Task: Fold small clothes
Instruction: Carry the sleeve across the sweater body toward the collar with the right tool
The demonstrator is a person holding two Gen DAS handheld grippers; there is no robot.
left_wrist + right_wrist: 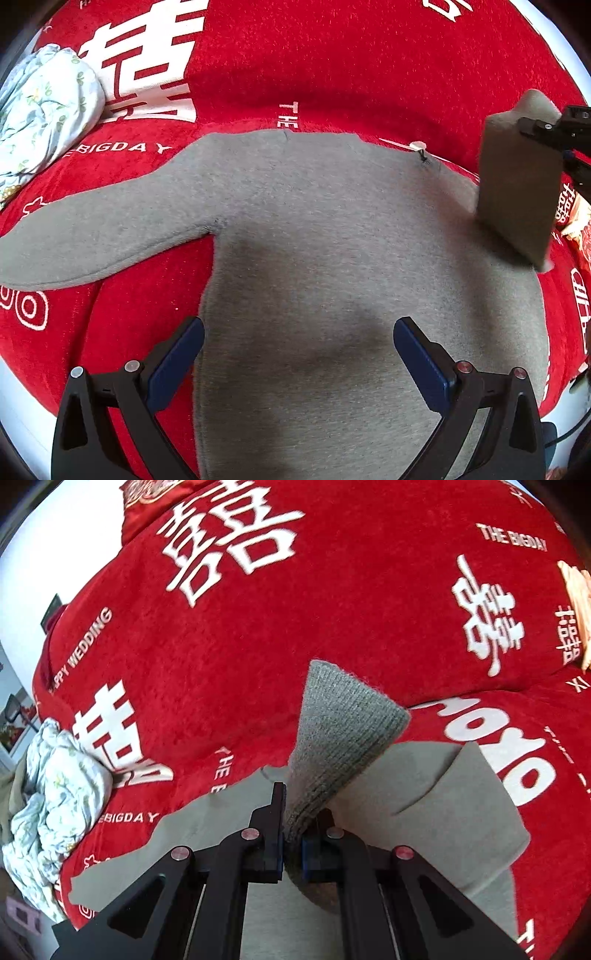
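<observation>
A small grey sweater (325,236) lies flat on a red blanket (332,66); its left sleeve (92,236) stretches out to the left. My left gripper (298,347) is open and empty, hovering over the sweater's lower body. My right gripper (292,834) is shut on the ribbed cuff (343,731) of the right sleeve and holds it lifted above the sweater body (436,782). In the left wrist view the lifted sleeve (517,184) and the right gripper (554,129) show at the right edge.
A crumpled pale floral cloth (44,110) lies at the left on the blanket, also in the right wrist view (55,805). A small tag (417,147) sits at the sweater's neck. Orange-patterned packaging (576,221) lies at the right edge.
</observation>
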